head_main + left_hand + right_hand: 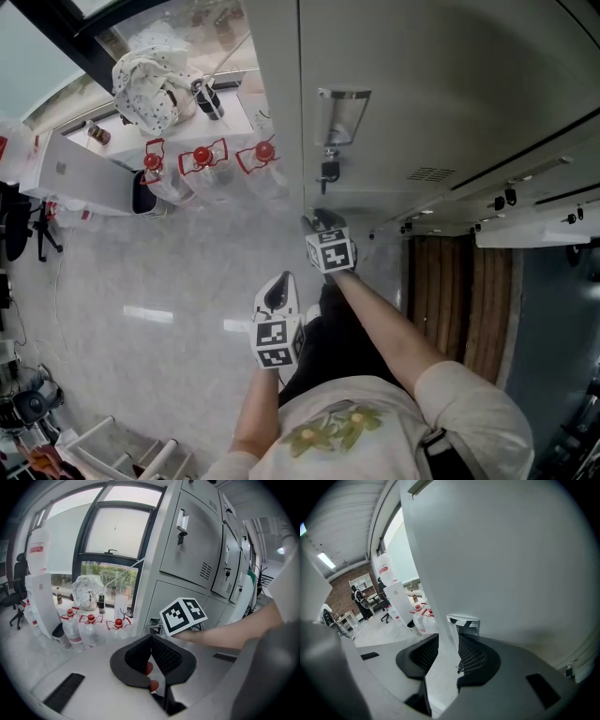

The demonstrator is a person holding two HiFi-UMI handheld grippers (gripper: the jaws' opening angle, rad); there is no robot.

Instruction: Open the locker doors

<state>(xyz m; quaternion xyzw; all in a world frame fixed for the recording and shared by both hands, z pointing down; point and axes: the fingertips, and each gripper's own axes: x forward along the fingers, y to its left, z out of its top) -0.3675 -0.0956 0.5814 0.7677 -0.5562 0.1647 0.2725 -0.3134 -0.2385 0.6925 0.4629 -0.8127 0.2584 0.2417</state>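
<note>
Grey lockers [441, 84] stand in front of me. The upper door [192, 541] is closed, with a metal handle [342, 117] and a key [328, 172] in its lock. My right gripper [316, 223] reaches low to the left edge of the lower door [511, 573]. Its jaws [447, 656] straddle that edge just under the small handle [464, 622], pads against both sides. My left gripper [281, 286] hangs back over the floor; its jaws [151, 651] are shut with nothing in them. The right gripper's marker cube [183, 615] shows ahead of it.
Three water bottles with red caps [202, 164] stand on the floor left of the lockers. A white bag [150, 84] lies on the window sill and a white panel [84, 173] leans nearby. An office chair [14, 220] is far left; brown curtains [459, 300] hang at the right.
</note>
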